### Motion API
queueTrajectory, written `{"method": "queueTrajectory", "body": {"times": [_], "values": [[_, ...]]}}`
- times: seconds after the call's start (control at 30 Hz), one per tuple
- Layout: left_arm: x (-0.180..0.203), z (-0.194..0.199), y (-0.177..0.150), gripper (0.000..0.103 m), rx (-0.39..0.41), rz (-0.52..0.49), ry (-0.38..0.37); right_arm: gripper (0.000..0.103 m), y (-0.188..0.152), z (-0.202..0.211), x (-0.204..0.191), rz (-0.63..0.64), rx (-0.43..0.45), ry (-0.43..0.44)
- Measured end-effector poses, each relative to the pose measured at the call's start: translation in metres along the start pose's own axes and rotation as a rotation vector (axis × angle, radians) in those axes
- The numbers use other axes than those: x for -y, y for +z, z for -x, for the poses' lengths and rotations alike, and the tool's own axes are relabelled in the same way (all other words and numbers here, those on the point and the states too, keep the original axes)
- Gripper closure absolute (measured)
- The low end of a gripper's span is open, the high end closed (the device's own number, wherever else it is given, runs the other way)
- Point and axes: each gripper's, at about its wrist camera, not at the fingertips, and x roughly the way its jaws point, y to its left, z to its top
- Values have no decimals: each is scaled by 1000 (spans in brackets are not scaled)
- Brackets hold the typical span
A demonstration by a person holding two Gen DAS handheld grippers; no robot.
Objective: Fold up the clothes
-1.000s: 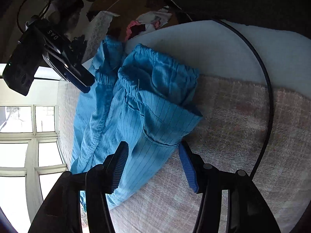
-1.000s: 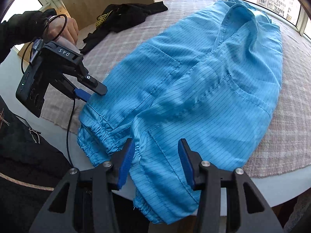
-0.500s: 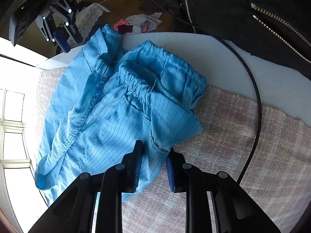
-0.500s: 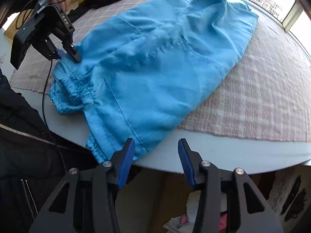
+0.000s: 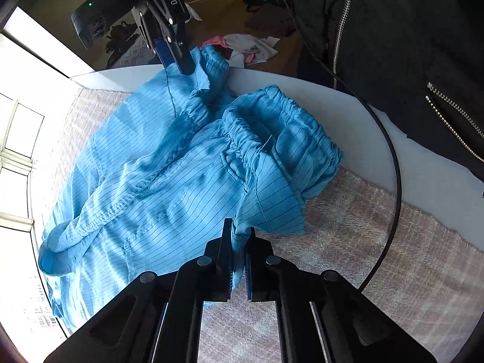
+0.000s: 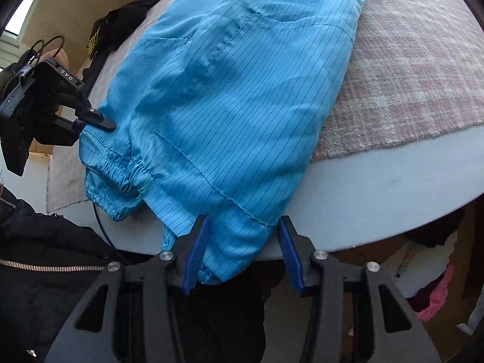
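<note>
The blue trousers (image 5: 157,181) lie spread on a pink checked cloth (image 5: 378,242) that covers a round white table (image 5: 348,112); thin dark lines run down the blue fabric; the stretchy waistband (image 5: 272,127) is bunched up near the table's edge, close to the person in a black jacket with a silver zip (image 5: 393,30).

The left gripper (image 5: 239,242) has its two fingers squeezed almost together; a fold of the trousers' side edge is pinched tight between them, right by the waistband.

The right gripper (image 6: 242,242) has its blue pads (image 6: 195,254) standing about half apart; the part of the trousers that hangs over the table's rim sits between them; the left pad looks to be touching the fabric, the right pad sits just beside its edge, and the pads are not squeezing it.

From the right wrist view the trousers (image 6: 236,90) stretch away across the table; the left gripper (image 6: 99,122) shows at the far left with its tip on the fabric, held in a hand (image 6: 62,57).

A black garment (image 6: 127,18) lies at the far side of the table, apart from the trousers; a black cable (image 5: 396,166) curves over the cloth.

On the floor past the table lies a small heap of pink and white clothes (image 5: 248,47); no box or basket shows clearly in either view.
</note>
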Motion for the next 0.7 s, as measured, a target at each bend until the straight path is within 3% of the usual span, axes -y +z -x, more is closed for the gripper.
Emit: {"method": "queueTrajectory", "body": {"times": [0.07,0.1,0.13,0.17,0.27,0.47,0.7], "values": [[-3,0,1,99,12,7,-1,62,1,-1,-1,-10,-14,28],[-5,1,1,100,17,12,-2,71,1,-1,-1,-9,-17,18],[-7,1,-4,100,25,23,-6,89,2,-1,0,-14,-20,7],[-11,2,-15,100,34,39,-11,95,2,0,3,-38,-20,21],[-23,5,-28,100,65,99,-25,98,6,11,15,-131,-3,129],[-42,18,-40,100,149,232,-34,99,21,44,4,-148,53,237],[-120,44,-79,100,330,566,-33,99,84,105,14,-168,182,397]]}}
